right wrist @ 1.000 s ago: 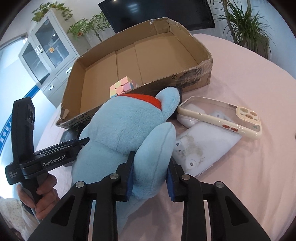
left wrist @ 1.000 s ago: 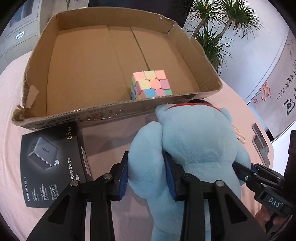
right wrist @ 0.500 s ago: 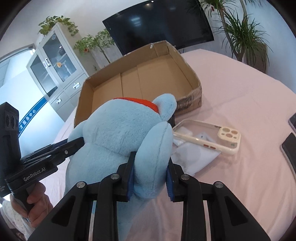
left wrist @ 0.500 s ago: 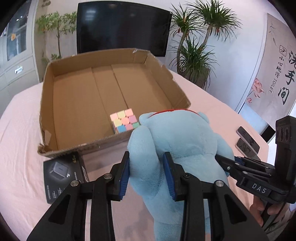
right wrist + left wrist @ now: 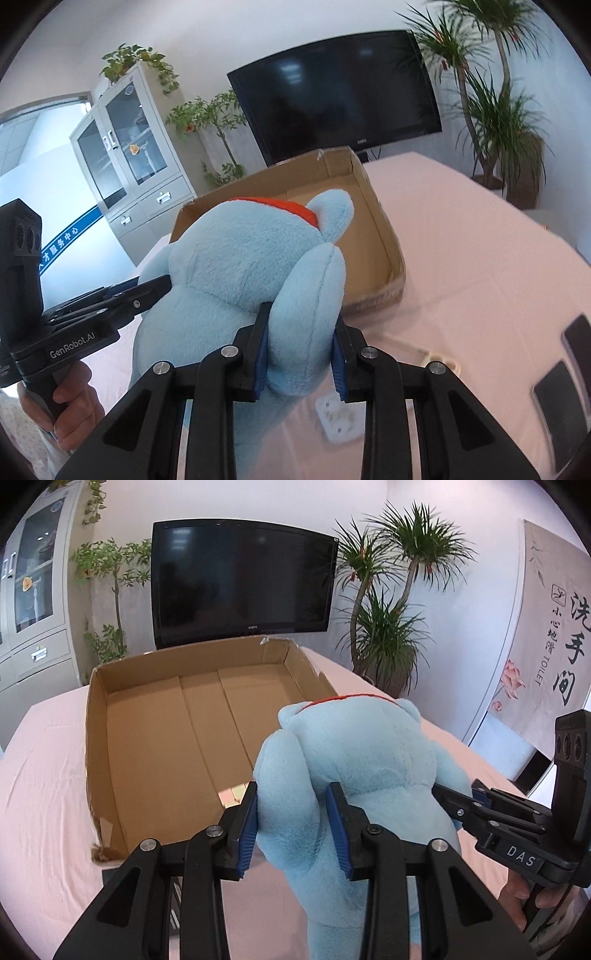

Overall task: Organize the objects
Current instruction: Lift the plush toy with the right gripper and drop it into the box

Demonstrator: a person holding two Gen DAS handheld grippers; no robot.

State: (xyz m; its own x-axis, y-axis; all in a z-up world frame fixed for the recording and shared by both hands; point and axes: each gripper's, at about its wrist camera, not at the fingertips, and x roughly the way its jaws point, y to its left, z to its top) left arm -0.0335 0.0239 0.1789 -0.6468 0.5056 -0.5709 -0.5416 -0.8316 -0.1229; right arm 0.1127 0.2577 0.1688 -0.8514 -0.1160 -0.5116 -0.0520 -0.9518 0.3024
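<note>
Blue plush toy [image 5: 354,760] held above the near wall of the cardboard box [image 5: 155,738], clear of the table [image 5: 480,240]. Left tongs [image 5: 291,819] clamped on one limb, right tongs [image 5: 299,354] clamped on another. Risks: soft limb slipping from the pads; uneven pull twisting the toy; foot snagging the box wall. Count: one toy, one box, two tongs, two phones [image 5: 557,391] right of the box.

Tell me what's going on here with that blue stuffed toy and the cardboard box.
A person holds a gripper in each hand, and both are clamped on one blue plush toy. The left gripper pinches one limb, the right gripper another. The toy hangs clear of the pink table, at the near edge of the open cardboard box, not yet inside. It looks headed there.
</note>
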